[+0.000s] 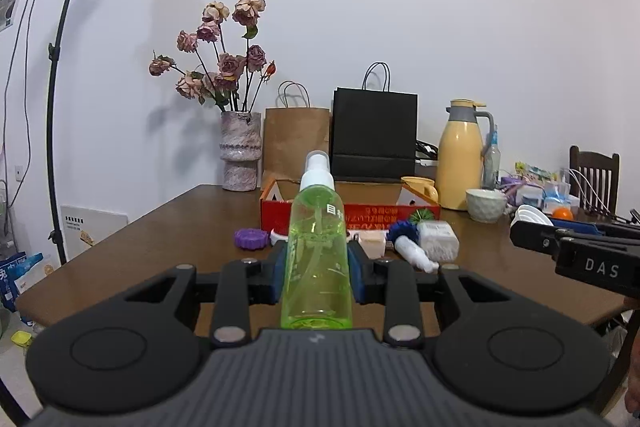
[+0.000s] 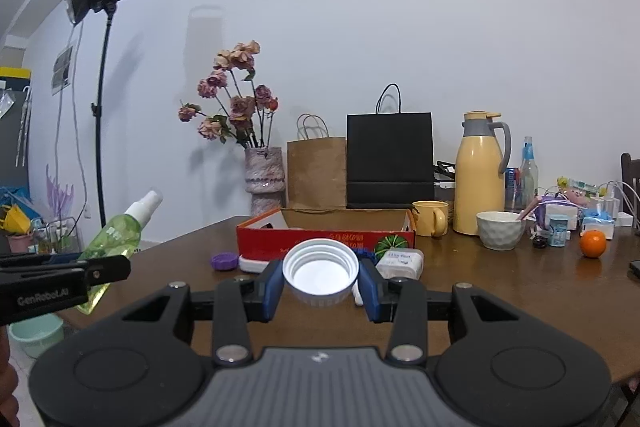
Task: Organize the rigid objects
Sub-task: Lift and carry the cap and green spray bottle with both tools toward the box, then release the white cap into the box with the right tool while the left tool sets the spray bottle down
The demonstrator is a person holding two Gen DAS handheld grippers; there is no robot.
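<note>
Left claw (image 1: 318, 277) clamped tight on a translucent green plastic spray bottle (image 1: 317, 259) with a white pump top, gripped across the body, carried above the near edge of the brown wooden counter (image 1: 160, 239). Right claw (image 2: 320, 285) closed partway on a white ribbed plastic cap (image 2: 320, 277), open side up, blue pads pressing both flanks. Beyond both, a red cardboard box (image 2: 320, 239) with open flaps, likely the drop place; just before it a purple round lid (image 2: 225, 261), a white rectangular plastic case (image 2: 400, 263) and a blue bristled brush (image 1: 404, 231).

Risk judged: bottle tall and smooth, pinched low, so prone to swivelling or slipping on a fast swing; cap shallow, apt to pop out if squeezed unevenly; claws close together, so liable to knock.

Right view alone: bottle leaning tilted, orange fruit (image 2: 593, 243). Left view alone: bottle's printed label.
</note>
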